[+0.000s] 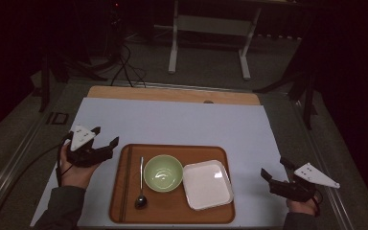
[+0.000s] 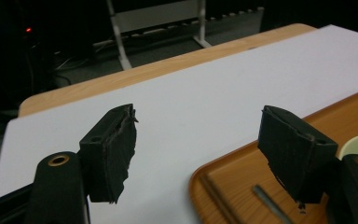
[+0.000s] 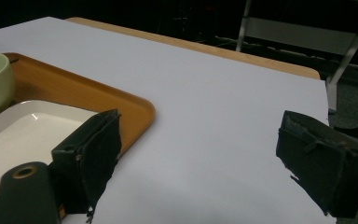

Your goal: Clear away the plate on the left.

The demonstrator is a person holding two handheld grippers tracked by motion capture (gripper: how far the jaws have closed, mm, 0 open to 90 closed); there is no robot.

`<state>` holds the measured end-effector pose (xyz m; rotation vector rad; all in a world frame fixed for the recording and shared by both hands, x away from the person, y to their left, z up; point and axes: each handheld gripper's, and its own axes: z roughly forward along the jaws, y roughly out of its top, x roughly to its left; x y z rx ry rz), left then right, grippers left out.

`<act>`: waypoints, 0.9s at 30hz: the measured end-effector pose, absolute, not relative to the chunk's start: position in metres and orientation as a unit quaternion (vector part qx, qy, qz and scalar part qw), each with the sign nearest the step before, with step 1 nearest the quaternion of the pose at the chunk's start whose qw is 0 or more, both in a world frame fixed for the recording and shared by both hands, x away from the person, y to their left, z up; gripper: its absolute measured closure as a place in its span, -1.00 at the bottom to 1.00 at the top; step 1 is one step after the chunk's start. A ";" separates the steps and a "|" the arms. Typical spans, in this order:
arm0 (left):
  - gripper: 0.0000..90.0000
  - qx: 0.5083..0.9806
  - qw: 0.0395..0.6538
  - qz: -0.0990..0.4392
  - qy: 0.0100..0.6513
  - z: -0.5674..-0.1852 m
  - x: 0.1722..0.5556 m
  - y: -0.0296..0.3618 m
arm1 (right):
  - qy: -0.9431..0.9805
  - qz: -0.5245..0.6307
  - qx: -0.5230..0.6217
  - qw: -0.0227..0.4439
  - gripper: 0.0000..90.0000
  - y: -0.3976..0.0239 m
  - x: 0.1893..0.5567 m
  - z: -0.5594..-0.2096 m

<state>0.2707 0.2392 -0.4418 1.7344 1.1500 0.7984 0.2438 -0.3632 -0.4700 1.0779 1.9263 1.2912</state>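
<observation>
Left gripper (image 1: pixel 106 136) hovers just off the tray's (image 1: pixel 124 211) left edge, fingers (image 2: pixel 109 156) spread wide, nothing between them, aimed across the tray's far-left corner. Right gripper (image 1: pixel 273 168) sits well off the tray's right edge, fingers (image 3: pixel 91 156) wide apart too, pointing back toward the tray. On the tray: spoon (image 1: pixel 141 191) lies lengthwise, bowl end at the near side, handle running away; green bowl (image 1: pixel 163 173) just right of it; white square dish (image 1: pixel 207 184) touching the bowl's right. Bare white table (image 1: pixel 182 122) beyond the tray.
</observation>
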 end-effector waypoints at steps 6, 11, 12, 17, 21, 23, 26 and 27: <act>-0.36 0.676 0.442 0.332 0.487 -0.449 0.256 0.259 | 0.720 0.485 0.403 0.289 -0.70 -0.363 0.243 -0.469; -0.36 0.669 0.435 0.329 0.505 -0.459 0.245 0.270 | 0.716 0.489 0.406 0.288 -0.70 -0.365 0.242 -0.470; -0.36 0.667 0.435 0.330 0.507 -0.460 0.244 0.271 | 0.716 0.489 0.406 0.289 -0.70 -0.365 0.242 -0.469; -0.36 0.654 0.430 0.343 0.519 -0.464 0.238 0.279 | 0.716 0.489 0.405 0.290 -0.70 -0.364 0.242 -0.469; -0.36 0.639 0.433 0.348 0.532 -0.466 0.233 0.287 | 0.717 0.489 0.404 0.290 -0.70 -0.363 0.241 -0.469; -0.36 0.636 0.431 0.351 0.535 -0.466 0.230 0.289 | 0.717 0.488 0.404 0.289 -0.70 -0.363 0.241 -0.470; -0.35 0.636 0.429 0.352 0.536 -0.468 0.229 0.290 | 0.718 0.488 0.404 0.289 -0.70 -0.363 0.242 -0.470; -0.35 0.636 0.429 0.352 0.537 -0.468 0.229 0.290 | 0.718 0.488 0.404 0.289 -0.70 -0.363 0.242 -0.470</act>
